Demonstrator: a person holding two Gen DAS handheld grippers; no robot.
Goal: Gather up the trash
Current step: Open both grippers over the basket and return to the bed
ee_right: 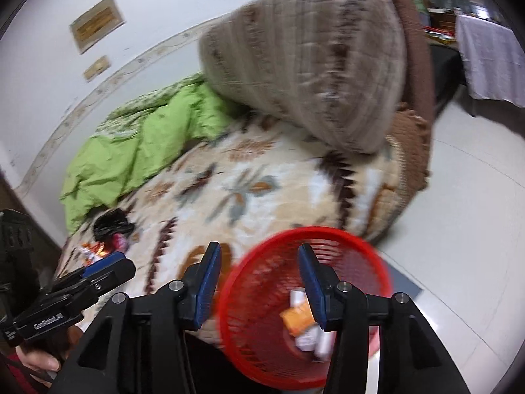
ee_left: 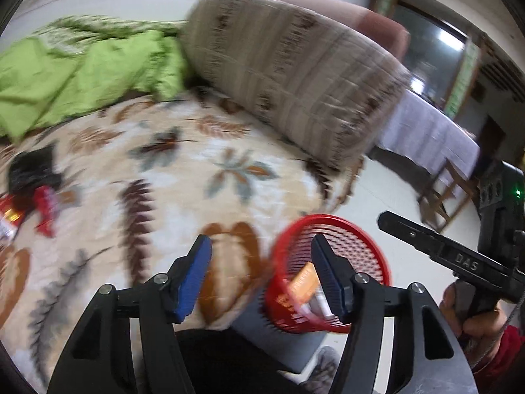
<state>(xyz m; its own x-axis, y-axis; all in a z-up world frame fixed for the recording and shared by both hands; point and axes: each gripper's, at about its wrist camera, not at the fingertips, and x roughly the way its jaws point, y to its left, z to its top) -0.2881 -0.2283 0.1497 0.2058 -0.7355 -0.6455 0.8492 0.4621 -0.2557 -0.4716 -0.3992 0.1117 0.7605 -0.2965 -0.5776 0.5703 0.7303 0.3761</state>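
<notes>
A red mesh basket [ee_left: 354,229] stands on the floor by the bed's edge, with an orange wrapper [ee_left: 303,284] and white pieces inside; it also shows in the right wrist view [ee_right: 347,239] with the orange wrapper [ee_right: 297,320]. My left gripper [ee_left: 261,277] is open and empty above the bed's edge. My right gripper [ee_right: 259,284] is open and empty over the basket's rim. A black bag [ee_left: 31,170] and red snack wrappers [ee_left: 46,208] lie on the blanket at the left; the bag [ee_right: 110,225] and wrappers [ee_right: 95,249] also show in the right wrist view.
The bed has a floral blanket [ee_left: 183,170], a crumpled green quilt [ee_left: 82,69] and a large beige pillow [ee_left: 295,75]. A table with a white cloth [ee_left: 426,128] stands at the right. The floor is pale tile [ee_right: 466,216].
</notes>
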